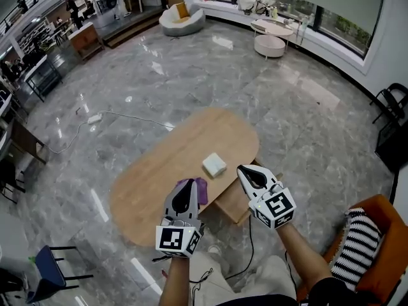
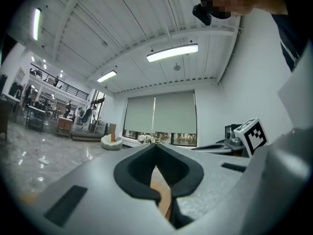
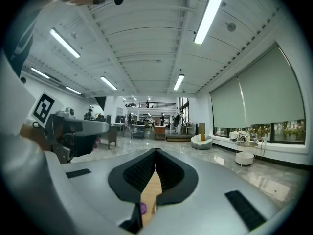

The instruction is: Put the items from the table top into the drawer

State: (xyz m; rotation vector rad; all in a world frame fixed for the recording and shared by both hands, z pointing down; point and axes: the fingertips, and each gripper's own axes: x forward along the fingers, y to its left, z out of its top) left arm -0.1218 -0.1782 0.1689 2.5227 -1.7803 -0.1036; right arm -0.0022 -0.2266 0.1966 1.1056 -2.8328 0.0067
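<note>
**Both grippers level over the near edge, jaws closed and empty**

You've got both forearms stretched out ahead of you, side by side. The left gripper [image 1: 185, 187] and the right gripper [image 1: 248, 173] both point level, away from you, across the near end of the oval wooden table [image 1: 159, 171]. Each marker cube faces up towards your head.

Check the left gripper view: the black pads meet at the tips, with nothing between them, only a slice of wood showing through the gap below. The right gripper view shows the same, jaws together at the tips and nothing gripped, with a sliver of tabletop and a dot of purple underneath.

Now the items. The small white box [image 1: 214, 164] lies flat on the tabletop, pale and roughly square. It sits just ahead of the space between your two grippers, and neither one touches it. The purple item [image 1: 200, 190] lies at the table's near edge, right beside the left gripper, which partly covers it from above. It looks soft and crumpled, but I can't tell what it is.

The wooden drawer [image 1: 233, 203] juts out from under the table's near edge, between your grippers and closer to the right one.
</note>
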